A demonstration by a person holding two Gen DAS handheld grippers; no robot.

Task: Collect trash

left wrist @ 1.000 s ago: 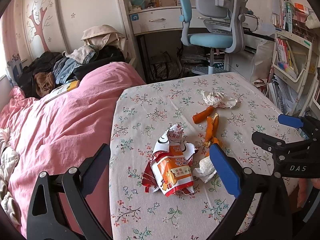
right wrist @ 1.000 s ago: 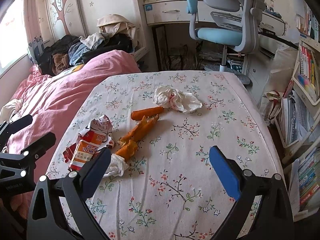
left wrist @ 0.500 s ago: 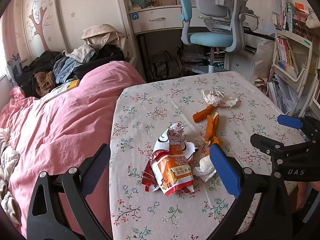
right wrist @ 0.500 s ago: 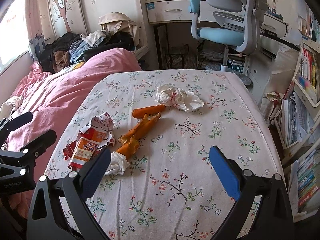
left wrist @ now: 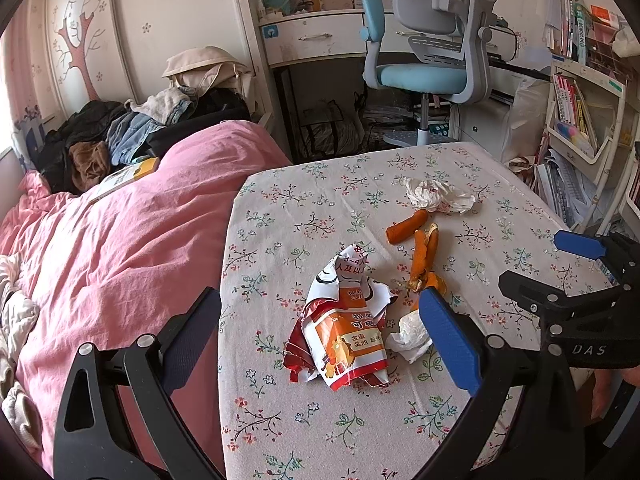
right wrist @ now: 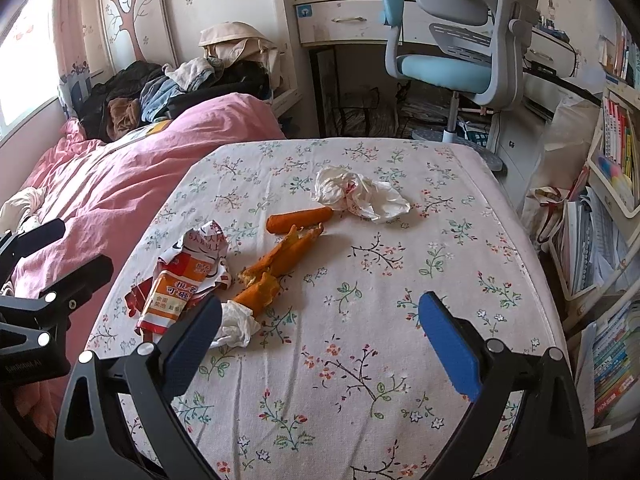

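Note:
Trash lies on a floral-cloth table (left wrist: 280, 240) (right wrist: 440, 240): a crumpled orange and white snack wrapper (left wrist: 344, 332) (right wrist: 184, 276), a small white tissue (left wrist: 408, 336) (right wrist: 236, 324), orange peel pieces (left wrist: 424, 252) (right wrist: 280, 260), an orange stick piece (left wrist: 406, 226) (right wrist: 300, 218), and a crumpled white paper (left wrist: 436, 196) (right wrist: 360, 194). My left gripper (left wrist: 320, 336) is open, hovering near the wrapper. My right gripper (right wrist: 320, 336) is open above the table's near part, right of the tissue. It also shows at the right of the left wrist view (left wrist: 576, 276).
A bed with a pink duvet (left wrist: 120, 240) (right wrist: 120, 176) adjoins the table's left side, with clothes piled at its far end (left wrist: 132, 128). A blue and grey desk chair (left wrist: 432, 60) (right wrist: 452, 52) stands beyond the table. Bookshelves (left wrist: 580, 120) (right wrist: 616, 200) stand on the right.
Both grippers have drifted only slightly; the trash sits a touch lower in both views. Nothing was picked up.

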